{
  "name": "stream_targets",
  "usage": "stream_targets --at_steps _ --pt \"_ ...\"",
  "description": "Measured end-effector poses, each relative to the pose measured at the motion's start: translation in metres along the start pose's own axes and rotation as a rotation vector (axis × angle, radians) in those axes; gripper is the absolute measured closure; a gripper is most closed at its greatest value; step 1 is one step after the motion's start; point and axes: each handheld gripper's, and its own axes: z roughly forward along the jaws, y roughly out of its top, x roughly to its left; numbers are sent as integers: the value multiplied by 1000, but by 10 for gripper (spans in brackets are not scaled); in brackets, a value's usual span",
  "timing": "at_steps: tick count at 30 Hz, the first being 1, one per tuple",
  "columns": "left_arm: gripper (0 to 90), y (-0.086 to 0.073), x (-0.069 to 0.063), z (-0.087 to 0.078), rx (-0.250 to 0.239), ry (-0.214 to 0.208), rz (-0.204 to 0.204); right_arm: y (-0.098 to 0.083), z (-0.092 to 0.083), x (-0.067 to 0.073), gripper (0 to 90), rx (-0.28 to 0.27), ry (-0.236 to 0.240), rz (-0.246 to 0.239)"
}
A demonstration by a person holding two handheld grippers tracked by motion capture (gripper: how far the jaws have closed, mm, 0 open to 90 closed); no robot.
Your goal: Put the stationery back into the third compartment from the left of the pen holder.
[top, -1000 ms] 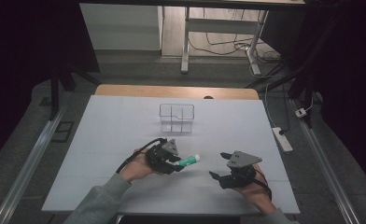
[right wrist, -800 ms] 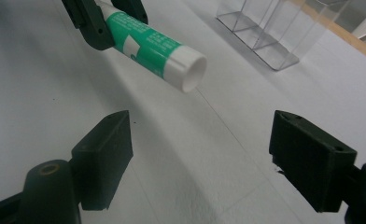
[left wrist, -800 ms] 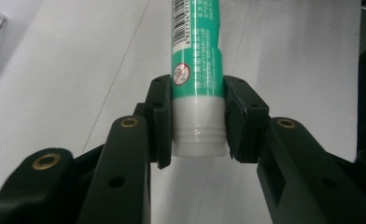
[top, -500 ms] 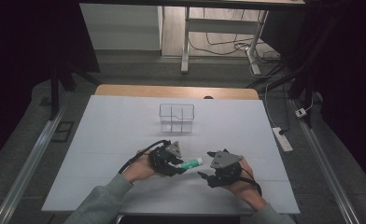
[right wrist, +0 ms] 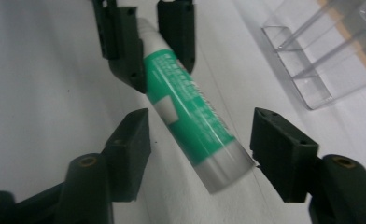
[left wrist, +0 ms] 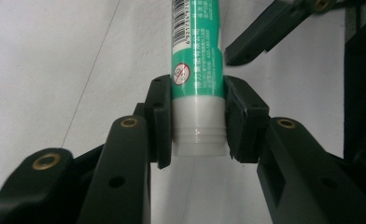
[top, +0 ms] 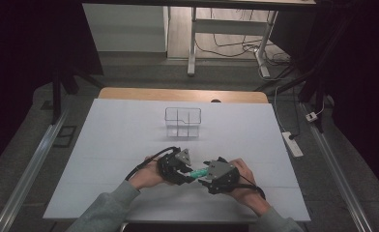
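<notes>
Behind the grippers an empty clear divided organizer, left gripper jaws clamping green tube, right gripper jaws spread around it

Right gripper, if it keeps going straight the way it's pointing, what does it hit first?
Most likely the green and white glue stick tube, whose grey end lies between the open right gripper fingers. Just beyond, the left gripper clamps the tube's other end. Depth is hard to judge.
</notes>
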Motion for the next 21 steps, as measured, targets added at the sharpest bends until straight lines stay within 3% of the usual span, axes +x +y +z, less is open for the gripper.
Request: stream_targets --at_steps 8,14,16,18,21 --pt "645 0 0 -1 10 -9 18 2 7 7 542 67 -7 -104" --pt "640 -1 0 -2 -2 -9 34 1 9 11 594 67 -5 -151" --pt "631 -1 2 -4 -34 -13 18 0 9 10 615 62 1 -166" --pt "623 -2 4 -7 -70 -15 1 -1 10 12 638 50 9 -151" --pt "588 -4 6 -11 -88 20 -7 -1 9 12 652 42 5 -134"
